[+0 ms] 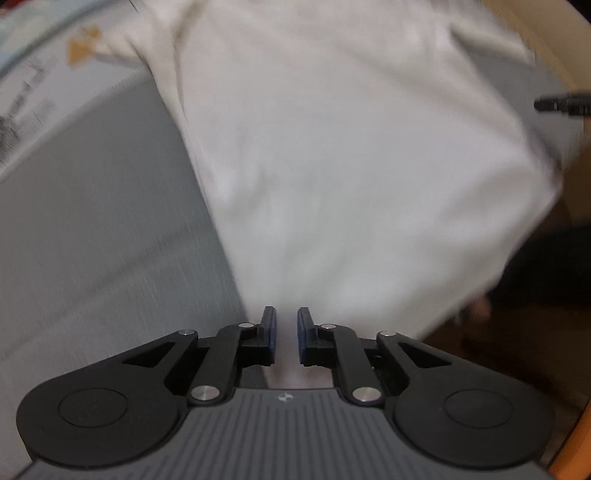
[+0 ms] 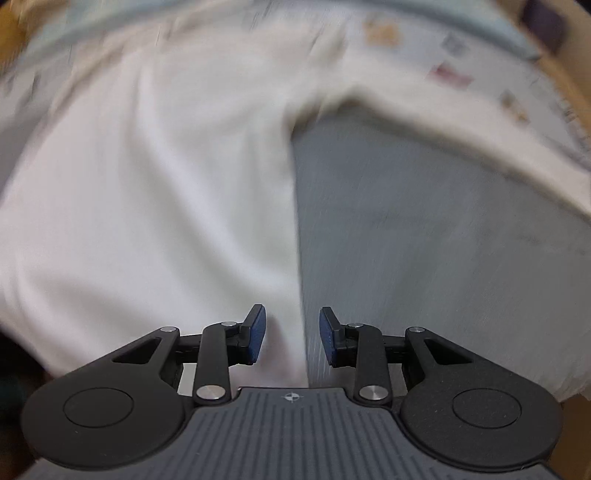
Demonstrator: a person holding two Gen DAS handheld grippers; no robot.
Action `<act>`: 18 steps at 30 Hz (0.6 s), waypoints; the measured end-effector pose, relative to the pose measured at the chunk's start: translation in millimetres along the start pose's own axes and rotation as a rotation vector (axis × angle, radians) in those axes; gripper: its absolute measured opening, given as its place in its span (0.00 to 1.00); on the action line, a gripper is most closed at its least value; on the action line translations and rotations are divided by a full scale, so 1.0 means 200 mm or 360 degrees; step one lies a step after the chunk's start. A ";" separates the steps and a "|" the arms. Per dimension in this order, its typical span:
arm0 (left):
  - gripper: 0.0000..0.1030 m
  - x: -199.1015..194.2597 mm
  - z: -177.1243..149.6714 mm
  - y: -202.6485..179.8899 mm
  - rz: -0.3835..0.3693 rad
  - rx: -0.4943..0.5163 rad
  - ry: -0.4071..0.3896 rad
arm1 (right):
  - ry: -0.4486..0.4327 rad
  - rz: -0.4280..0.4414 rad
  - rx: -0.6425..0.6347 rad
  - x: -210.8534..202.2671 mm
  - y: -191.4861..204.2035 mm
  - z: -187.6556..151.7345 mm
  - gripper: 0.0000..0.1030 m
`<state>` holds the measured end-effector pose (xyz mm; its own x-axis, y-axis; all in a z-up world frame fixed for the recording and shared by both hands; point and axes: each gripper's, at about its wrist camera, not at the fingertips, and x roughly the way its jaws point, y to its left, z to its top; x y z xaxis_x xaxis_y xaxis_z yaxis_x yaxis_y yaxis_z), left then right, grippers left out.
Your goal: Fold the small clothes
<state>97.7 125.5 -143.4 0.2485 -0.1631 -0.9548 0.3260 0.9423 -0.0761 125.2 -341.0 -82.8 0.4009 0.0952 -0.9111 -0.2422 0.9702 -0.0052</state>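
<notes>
A small white garment (image 1: 351, 166) lies spread on a grey surface (image 1: 92, 240), with a sleeve reaching out to the upper left. My left gripper (image 1: 287, 325) points down at its near edge. The jaws stand a narrow gap apart and white cloth shows in the gap, with no pad pressing on it. In the right wrist view the garment (image 2: 147, 203) fills the left half, and a sleeve stretches to the upper right. My right gripper (image 2: 291, 328) is open over the garment's straight side edge, and the cloth lies loose under the left finger. Both views are motion-blurred.
A pale blue patterned sheet (image 2: 480, 55) lies beyond the grey surface (image 2: 424, 240). A wooden edge (image 1: 535, 22) runs along the upper right. A dark fingertip of the other gripper (image 1: 561, 104) shows at the right edge. Dark floor (image 1: 535, 277) lies below the garment's right side.
</notes>
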 end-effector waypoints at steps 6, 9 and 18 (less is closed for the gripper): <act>0.51 -0.16 0.17 -0.02 0.0165 -0.0190 -0.0393 | -0.0639 -0.0061 0.0198 -0.27 0.02 0.19 0.41; 0.62 -0.20 0.28 -0.08 0.0256 -0.0261 -0.0544 | -0.0689 -0.0135 0.0250 -0.31 0.08 0.38 0.51; 0.66 -0.32 0.56 -0.22 0.0447 -0.0419 -0.0796 | -0.0879 0.0006 0.0337 -0.30 0.37 0.79 0.52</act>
<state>169.5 62.8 -46.8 0.7092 0.0442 -0.7036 -0.0335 0.9990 0.0290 222.6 -240.3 36.3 0.8147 0.1456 -0.5614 -0.0859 0.9876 0.1316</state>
